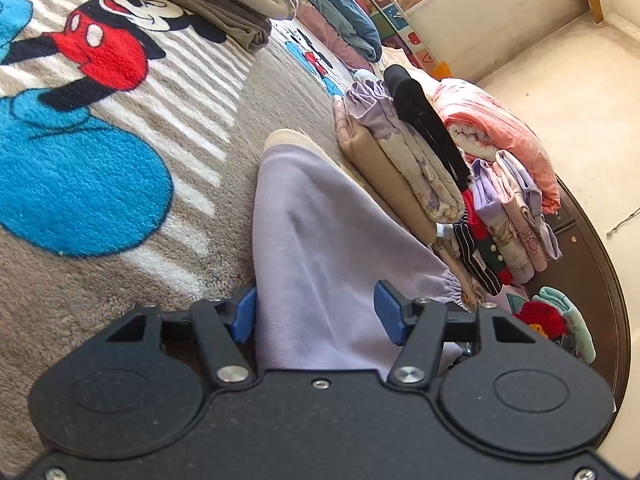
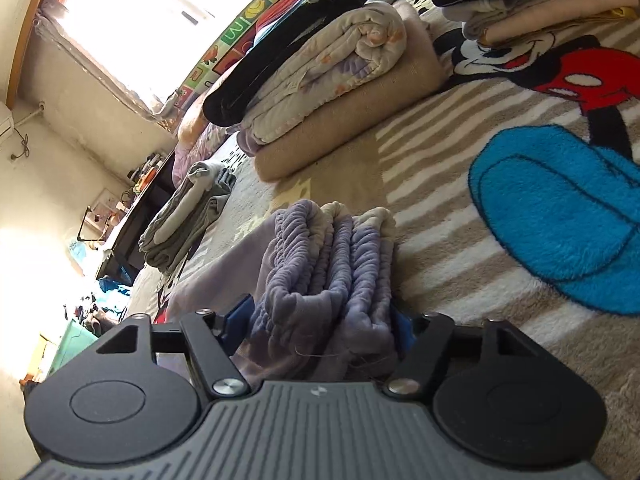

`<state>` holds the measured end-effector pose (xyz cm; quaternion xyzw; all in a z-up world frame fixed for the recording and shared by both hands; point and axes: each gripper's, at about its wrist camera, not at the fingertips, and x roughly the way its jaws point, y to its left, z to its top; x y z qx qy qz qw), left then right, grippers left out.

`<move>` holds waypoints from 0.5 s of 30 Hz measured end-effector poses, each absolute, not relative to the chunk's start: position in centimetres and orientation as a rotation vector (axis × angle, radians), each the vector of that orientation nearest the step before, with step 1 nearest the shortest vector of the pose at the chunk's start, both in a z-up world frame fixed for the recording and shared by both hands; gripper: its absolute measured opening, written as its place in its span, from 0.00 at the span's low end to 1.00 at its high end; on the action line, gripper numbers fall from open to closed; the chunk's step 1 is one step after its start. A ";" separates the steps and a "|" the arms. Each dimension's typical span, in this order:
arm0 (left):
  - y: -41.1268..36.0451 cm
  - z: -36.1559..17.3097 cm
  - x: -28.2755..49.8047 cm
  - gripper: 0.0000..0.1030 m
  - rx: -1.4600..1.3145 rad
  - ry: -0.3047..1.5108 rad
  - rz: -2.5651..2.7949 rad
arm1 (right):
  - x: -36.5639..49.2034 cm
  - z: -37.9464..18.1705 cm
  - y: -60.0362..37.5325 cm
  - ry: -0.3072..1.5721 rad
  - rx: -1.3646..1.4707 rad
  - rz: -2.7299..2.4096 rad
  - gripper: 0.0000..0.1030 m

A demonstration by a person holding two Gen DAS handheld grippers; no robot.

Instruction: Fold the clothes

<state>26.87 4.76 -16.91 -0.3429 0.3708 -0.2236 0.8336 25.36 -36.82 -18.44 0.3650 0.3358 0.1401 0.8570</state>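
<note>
The lilac garment [image 1: 320, 248] lies on the cartoon rug [image 1: 120, 140], its cloth running between both claws. The left claw [image 1: 316, 312] stands parted around the smooth fabric; the right claw [image 2: 320, 324] grips the gathered waistband [image 2: 332, 256].

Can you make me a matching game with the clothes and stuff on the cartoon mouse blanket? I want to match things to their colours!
Things:
1. Garment between the left gripper's jaws
2. Cartoon mouse's shorts
3. Sock on top of the folded pile
4. Quilt by the bed edge

Colours:
A. black
B. pink
C. lilac
D. red

Pairs: 1-C, 2-D, 3-A, 4-B
</note>
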 end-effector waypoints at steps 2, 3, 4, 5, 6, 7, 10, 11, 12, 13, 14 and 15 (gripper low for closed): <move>4.6 -17.1 26.9 0.40 -0.722 0.788 -0.451 | 24.9 -18.7 -37.2 0.693 0.818 0.282 0.50; 4.6 -17.3 26.9 0.34 -0.721 0.786 -0.436 | 24.7 -18.7 -37.3 0.684 0.848 0.283 0.48; 4.7 -17.4 26.8 0.32 -0.727 0.781 -0.429 | 24.5 -18.8 -37.4 0.676 0.878 0.283 0.45; 4.7 -17.3 26.8 0.25 -0.734 0.774 -0.434 | 24.3 -18.8 -37.5 0.668 0.907 0.284 0.41; 4.8 -17.1 26.7 0.08 -0.739 0.765 -0.442 | 24.1 -18.9 -37.7 0.659 0.937 0.284 0.40; 4.9 -16.9 26.6 0.08 -0.744 0.757 -0.451 | 23.9 -18.9 -37.9 0.649 0.972 0.285 0.39; 5.2 -16.2 26.4 0.08 -0.745 0.742 -0.465 | 23.4 -18.8 -38.3 0.643 1.039 0.267 0.44; 5.2 -16.3 26.5 0.08 -0.741 0.746 -0.466 | 23.5 -18.7 -38.1 0.663 0.998 0.253 0.54; 5.3 -16.6 26.8 0.09 -0.741 0.765 -0.464 | 23.6 -18.5 -38.0 0.675 0.947 0.240 0.58; 5.4 -16.8 26.9 0.15 -0.748 0.777 -0.454 | 23.5 -18.3 -37.9 0.665 0.926 0.240 0.62; 5.5 -17.0 27.0 0.21 -0.757 0.785 -0.440 | 23.5 -18.1 -37.9 0.654 0.908 0.239 0.72; 5.7 -17.2 27.0 0.33 -0.766 0.793 -0.425 | 23.4 -17.9 -38.0 0.644 0.894 0.232 0.77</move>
